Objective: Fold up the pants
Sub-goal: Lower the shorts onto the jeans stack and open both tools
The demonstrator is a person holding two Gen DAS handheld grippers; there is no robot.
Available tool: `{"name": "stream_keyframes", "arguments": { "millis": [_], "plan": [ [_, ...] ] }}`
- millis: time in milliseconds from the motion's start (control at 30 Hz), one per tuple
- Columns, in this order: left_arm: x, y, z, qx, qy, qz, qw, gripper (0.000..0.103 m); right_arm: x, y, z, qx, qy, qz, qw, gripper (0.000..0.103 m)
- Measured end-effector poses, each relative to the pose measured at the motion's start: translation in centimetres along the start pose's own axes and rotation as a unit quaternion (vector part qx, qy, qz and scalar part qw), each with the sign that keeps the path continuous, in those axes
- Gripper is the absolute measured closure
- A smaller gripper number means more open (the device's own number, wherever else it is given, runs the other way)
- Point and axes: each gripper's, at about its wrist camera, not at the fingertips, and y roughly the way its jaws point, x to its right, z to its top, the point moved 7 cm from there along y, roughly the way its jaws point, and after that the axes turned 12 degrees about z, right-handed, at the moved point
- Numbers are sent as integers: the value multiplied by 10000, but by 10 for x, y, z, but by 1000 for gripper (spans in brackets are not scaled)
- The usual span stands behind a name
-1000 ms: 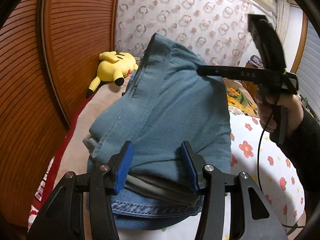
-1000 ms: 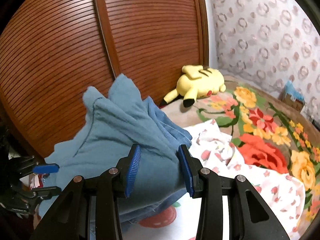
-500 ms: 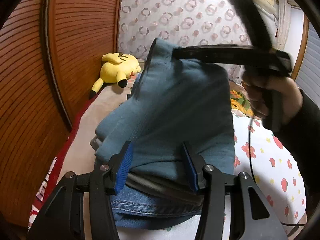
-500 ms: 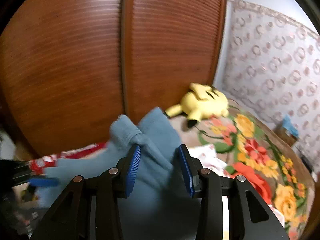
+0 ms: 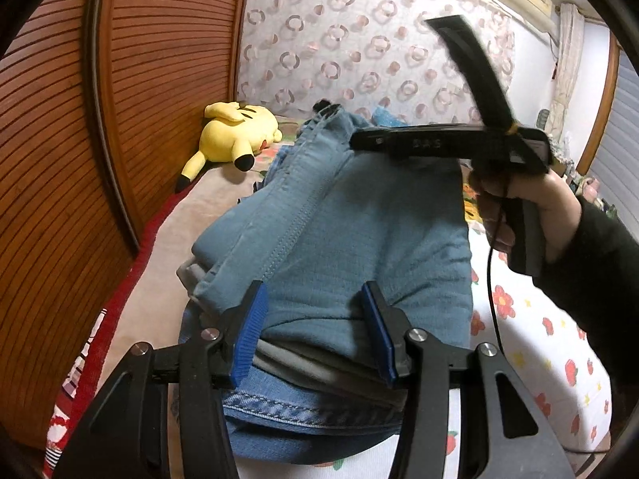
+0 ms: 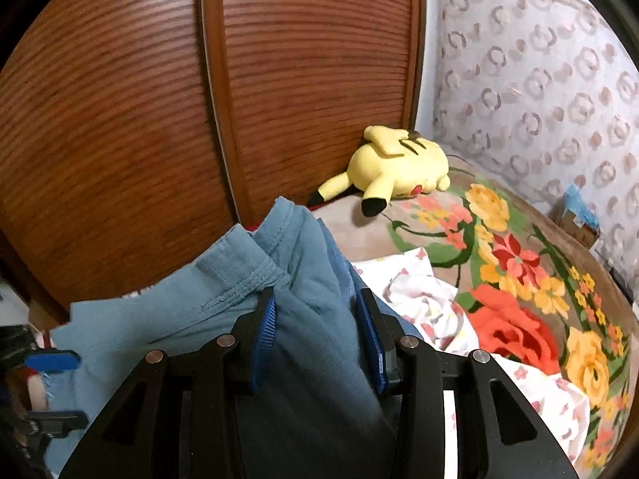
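Observation:
The teal-blue pants (image 5: pixel 359 231) hang stretched between both grippers above the bed. My left gripper (image 5: pixel 315 333) is shut on their near end, blue pads pressed into the bunched cloth. At the far end, my right gripper (image 5: pixel 371 141) clamps the cloth, held by a hand (image 5: pixel 515 199) in a dark sleeve. In the right wrist view the right gripper (image 6: pixel 317 333) is shut on a thick fold of the pants (image 6: pixel 311 279), and the left gripper (image 6: pixel 52 387) shows at the lower left edge. Under the near end lie a grey garment (image 5: pixel 319 363) and folded denim jeans (image 5: pixel 311 411).
A yellow plush toy (image 6: pixel 399 163) lies at the bed's far corner by the slatted wooden doors (image 6: pixel 120 119). A flowered blanket (image 6: pixel 519 279) covers the bed, with a crumpled white flower-print sheet (image 6: pixel 419 295) on it. A patterned curtain (image 5: pixel 359 40) hangs behind.
The right gripper has carried its end of the pants sideways, its view swinging toward the wooden doors and back. The pants' far end sits lower. The left gripper has kept still.

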Motion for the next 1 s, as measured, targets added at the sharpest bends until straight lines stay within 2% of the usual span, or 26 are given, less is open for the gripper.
{"name": "stream_keyframes", "arguments": {
  "millis": [167, 333, 500, 600, 733, 1000],
  "plan": [
    [2, -3, 5, -9, 92, 118, 9999, 53, -10, -32, -15, 357, -27, 87, 9993, 62],
    [7, -8, 10, 143, 294, 191, 9993, 50, -20, -56, -37, 486, 79, 214, 9986, 62],
    [11, -20, 16, 331, 282, 111, 9990, 25, -27, -68, -50, 560, 207, 288, 9978, 62],
    [10, -26, 19, 427, 278, 119, 9986, 19, -30, -77, -54, 576, 257, 291, 9976, 62],
    [8, -32, 22, 525, 311, 179, 9980, 15, -30, -80, -54, 608, 241, 238, 9976, 62],
    [11, -39, 17, 549, 419, 274, 9972, 15, -15, -65, -53, 487, 343, 24, 9982, 62]
  ]
}}
